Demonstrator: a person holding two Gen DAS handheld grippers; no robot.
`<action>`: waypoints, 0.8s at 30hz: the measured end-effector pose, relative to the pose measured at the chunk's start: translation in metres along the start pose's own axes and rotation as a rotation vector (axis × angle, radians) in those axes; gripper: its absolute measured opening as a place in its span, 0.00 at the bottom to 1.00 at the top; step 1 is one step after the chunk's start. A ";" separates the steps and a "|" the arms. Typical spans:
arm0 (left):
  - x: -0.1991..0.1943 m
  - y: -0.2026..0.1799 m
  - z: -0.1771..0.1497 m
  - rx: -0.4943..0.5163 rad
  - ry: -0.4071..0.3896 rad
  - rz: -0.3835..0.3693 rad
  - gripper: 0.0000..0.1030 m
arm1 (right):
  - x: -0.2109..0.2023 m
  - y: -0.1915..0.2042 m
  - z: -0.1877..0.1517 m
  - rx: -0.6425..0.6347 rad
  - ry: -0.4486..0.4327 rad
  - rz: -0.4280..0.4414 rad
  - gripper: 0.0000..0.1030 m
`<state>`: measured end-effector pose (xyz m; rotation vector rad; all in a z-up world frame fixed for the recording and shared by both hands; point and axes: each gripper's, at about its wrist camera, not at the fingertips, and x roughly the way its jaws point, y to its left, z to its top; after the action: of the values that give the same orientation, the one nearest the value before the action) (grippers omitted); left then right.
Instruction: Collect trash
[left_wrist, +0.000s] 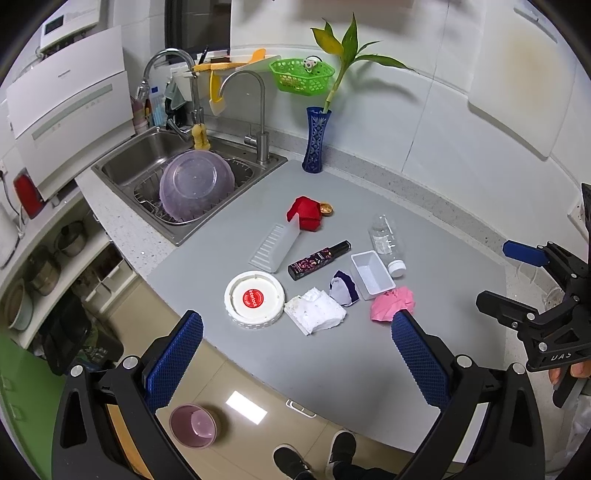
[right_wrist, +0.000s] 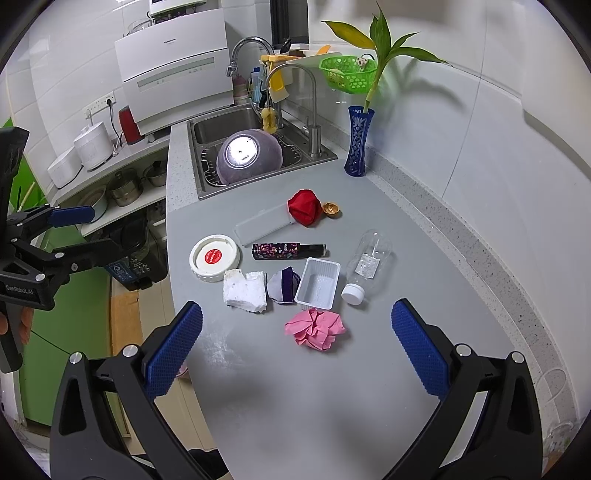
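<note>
Both hand-held grippers, left (left_wrist: 297, 354) and right (right_wrist: 297, 345), are hovering spread and empty above the table (right_wrist: 295, 387); the next move is likely closing on the pink paper (right_wrist: 316, 328).

red lid label (left_wrist: 253, 297) text too small to read.

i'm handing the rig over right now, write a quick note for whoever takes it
Left hand-held gripper: open, empty, hovering over the counter's near edge.
Right hand-held gripper: open, empty, just short of the pink paper ball.
Trash all on the grey counter: pink paper ball nearest, white foam chunk, small plastic tray, empty bottle on its side, white lid, dark tube, red wad.
Done: nothing collected yet by the look of it.
Left: everything; the pink paper ball looks like the easiest start.
</note>
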<state>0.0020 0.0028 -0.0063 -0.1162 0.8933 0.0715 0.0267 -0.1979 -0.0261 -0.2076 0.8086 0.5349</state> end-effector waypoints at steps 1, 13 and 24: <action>0.000 0.000 0.000 -0.001 0.001 -0.003 0.95 | 0.000 0.000 0.000 0.001 -0.001 -0.001 0.97; -0.002 0.000 0.003 0.004 -0.001 0.004 0.95 | 0.003 -0.005 -0.001 -0.003 -0.001 0.002 0.97; -0.001 -0.001 0.004 0.010 -0.002 0.005 0.95 | 0.004 -0.006 -0.002 -0.004 -0.001 0.003 0.97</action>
<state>0.0044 0.0020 -0.0030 -0.1046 0.8916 0.0722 0.0312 -0.2026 -0.0299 -0.2096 0.8072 0.5397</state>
